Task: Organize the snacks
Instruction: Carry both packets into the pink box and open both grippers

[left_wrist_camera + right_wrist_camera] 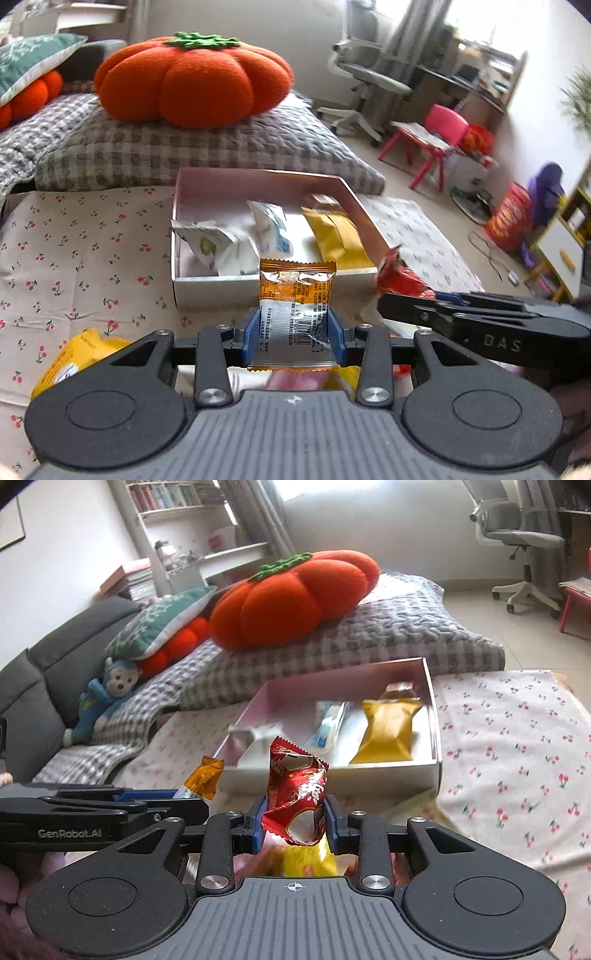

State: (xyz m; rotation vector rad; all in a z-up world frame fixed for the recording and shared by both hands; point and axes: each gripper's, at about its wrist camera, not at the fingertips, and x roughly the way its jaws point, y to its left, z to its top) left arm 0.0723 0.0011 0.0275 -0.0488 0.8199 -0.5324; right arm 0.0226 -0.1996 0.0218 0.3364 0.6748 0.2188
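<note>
My left gripper [294,334] is shut on an orange and silver snack packet [295,295], held up just in front of the pink box [258,181]. My right gripper [294,821] is shut on a red snack packet [297,794], also in front of the pink box [437,734]. The box holds a yellow packet [338,236], a blue and white packet [271,229] and a white packet [210,243]. The right gripper with its red packet [400,277] shows at the right of the left wrist view. The left gripper with its orange packet [203,779] shows at the left of the right wrist view.
The box sits on a cherry-print cloth [85,258]. More yellow packets [70,362] lie on the cloth under the grippers. Behind the box are a checked grey cushion [207,147] and an orange pumpkin pillow [192,81]. A sofa [33,679] stands at the left.
</note>
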